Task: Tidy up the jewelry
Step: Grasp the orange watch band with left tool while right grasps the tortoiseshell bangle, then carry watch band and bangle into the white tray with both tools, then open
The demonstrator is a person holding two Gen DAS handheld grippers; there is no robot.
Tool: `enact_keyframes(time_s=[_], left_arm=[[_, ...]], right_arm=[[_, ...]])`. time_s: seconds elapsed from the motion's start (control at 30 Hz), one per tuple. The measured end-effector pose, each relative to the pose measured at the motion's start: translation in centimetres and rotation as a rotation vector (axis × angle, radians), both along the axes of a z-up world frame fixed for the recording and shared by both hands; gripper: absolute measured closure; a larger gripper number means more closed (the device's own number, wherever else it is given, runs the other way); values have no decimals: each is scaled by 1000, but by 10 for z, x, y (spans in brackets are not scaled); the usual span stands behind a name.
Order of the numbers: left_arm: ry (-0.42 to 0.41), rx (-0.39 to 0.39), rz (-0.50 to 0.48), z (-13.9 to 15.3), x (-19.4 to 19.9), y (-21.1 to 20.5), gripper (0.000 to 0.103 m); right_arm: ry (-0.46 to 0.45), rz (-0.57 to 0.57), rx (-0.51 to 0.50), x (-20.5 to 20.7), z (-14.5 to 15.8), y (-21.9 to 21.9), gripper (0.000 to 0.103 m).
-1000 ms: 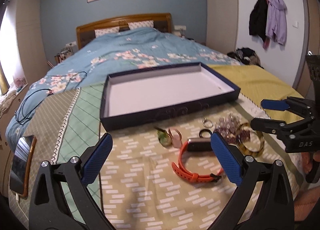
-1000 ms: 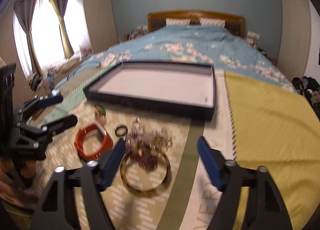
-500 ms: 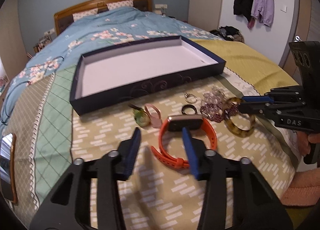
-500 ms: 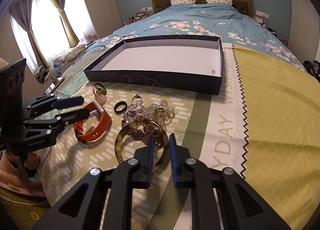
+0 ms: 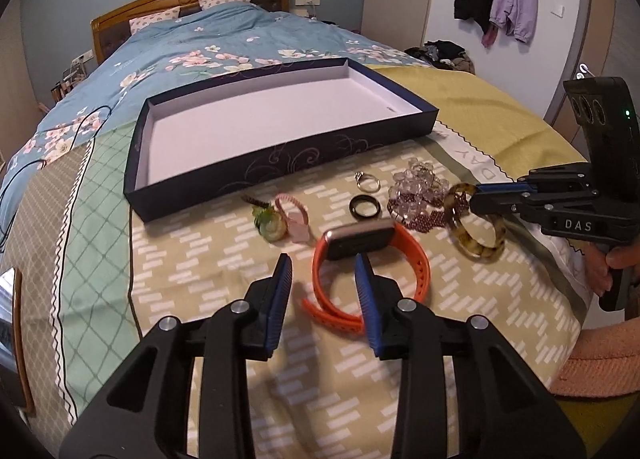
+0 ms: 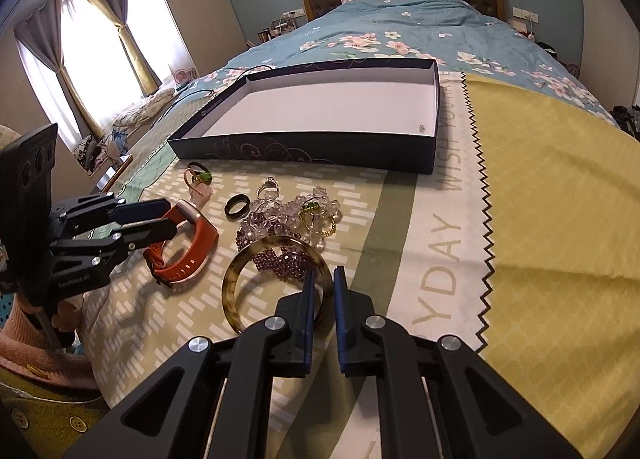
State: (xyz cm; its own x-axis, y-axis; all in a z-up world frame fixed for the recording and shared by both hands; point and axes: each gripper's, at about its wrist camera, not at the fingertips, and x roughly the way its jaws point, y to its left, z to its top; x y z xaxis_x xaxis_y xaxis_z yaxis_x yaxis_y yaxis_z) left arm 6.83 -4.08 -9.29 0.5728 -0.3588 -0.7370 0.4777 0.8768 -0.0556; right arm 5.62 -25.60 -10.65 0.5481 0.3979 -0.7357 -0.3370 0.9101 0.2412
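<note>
Jewelry lies on the bed in front of an empty dark blue tray (image 5: 280,167) (image 6: 320,151). My left gripper (image 5: 322,259) is open, its fingers straddling the left side of an orange watch (image 5: 372,255) (image 6: 188,243). My right gripper (image 6: 323,279) is shut on the rim of a tortoiseshell bangle (image 6: 244,271) (image 5: 476,223). Between them lie a black ring (image 5: 364,206) (image 6: 237,206), a silver ring (image 5: 366,182), clear and purple bead bracelets (image 5: 418,195) (image 6: 280,219), and a green and a pink piece (image 5: 280,215) (image 6: 198,181).
The bed carries a patterned olive cloth (image 5: 280,359), a yellow cloth (image 6: 560,199) and a blue floral duvet (image 5: 200,51). A phone (image 5: 10,319) lies at the left edge. Coats (image 5: 496,3) hang on the right wall.
Both grippers dropped toward the jewelry. The left narrowed from wide open around the orange watch. The right closed from wide open onto the bangle's rim.
</note>
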Motion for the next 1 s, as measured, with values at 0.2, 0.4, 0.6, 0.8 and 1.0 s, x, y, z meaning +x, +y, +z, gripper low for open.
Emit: enact_keyframes(time_s=[0.2, 0.4, 0.6, 0.8, 1.0], left_arm=[[31, 34, -11, -5, 8, -6, 92], [48, 26, 16, -5, 9, -2, 96], [50, 2, 22, -1, 5, 0, 96], [19, -47, 33, 16, 6, 9, 96], [-54, -60, 80, 45, 26, 18, 96]], right_arm=[[-6, 0, 2, -1, 1, -2, 96], [-20, 6, 22, -1, 8, -4, 96], [-44, 9, 55, 1, 19, -6, 96], [-86, 18, 79, 12, 35, -4, 96], [-156, 19, 53, 40, 57, 1, 96]])
